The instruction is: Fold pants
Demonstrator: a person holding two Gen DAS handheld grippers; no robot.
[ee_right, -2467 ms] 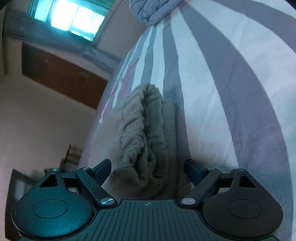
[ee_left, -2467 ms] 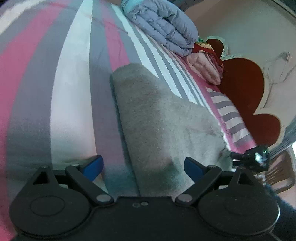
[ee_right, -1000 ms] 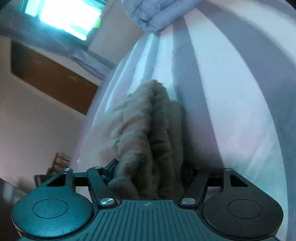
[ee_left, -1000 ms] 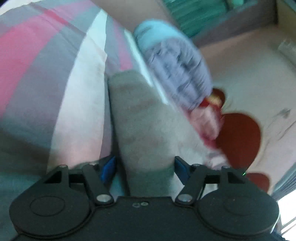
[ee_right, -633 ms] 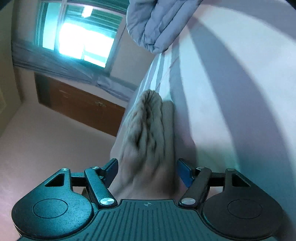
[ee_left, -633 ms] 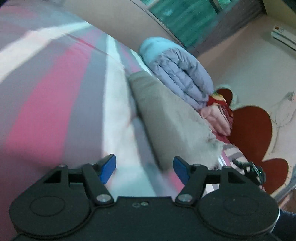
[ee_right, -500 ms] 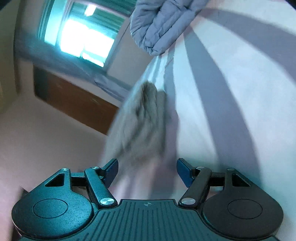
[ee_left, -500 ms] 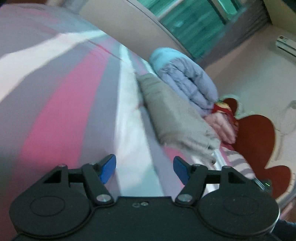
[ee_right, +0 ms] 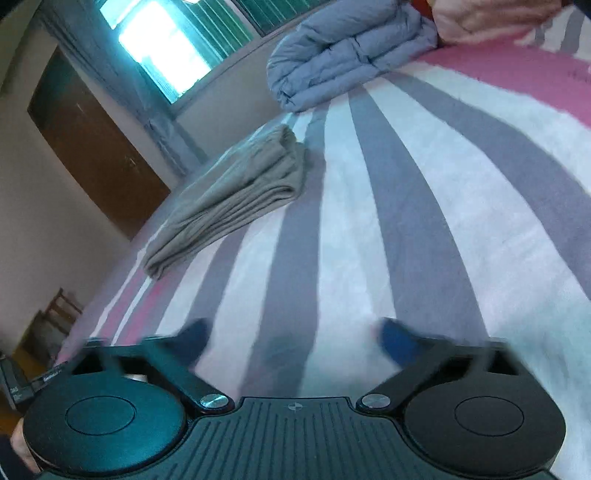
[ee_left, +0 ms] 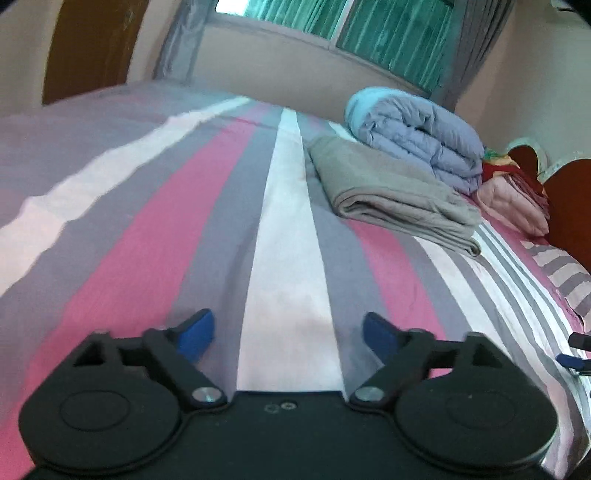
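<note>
The grey pants [ee_left: 388, 192] lie folded into a flat bundle on the striped bed [ee_left: 184, 236], far ahead and to the right in the left wrist view. In the right wrist view the same grey pants [ee_right: 236, 192] rest ahead and to the left. My left gripper [ee_left: 286, 332] hovers over bare sheet well short of them; its jaws are opening and hold nothing. My right gripper [ee_right: 295, 341] is also back from the bundle, its jaws opening wide over the striped bed [ee_right: 424, 206] with nothing between them.
A folded blue-grey duvet [ee_left: 417, 136] sits just behind the pants, with pink and red bedding [ee_left: 513, 199] beside a red headboard [ee_left: 569, 206]. The duvet [ee_right: 351, 48] shows at the top of the right view. A brown door [ee_right: 92, 147] and a window [ee_left: 351, 33] lie beyond.
Both grippers let go of the pants and pulled back from them. The bundle now lies on the bed far from both, and both pairs of jaws have spread wider.
</note>
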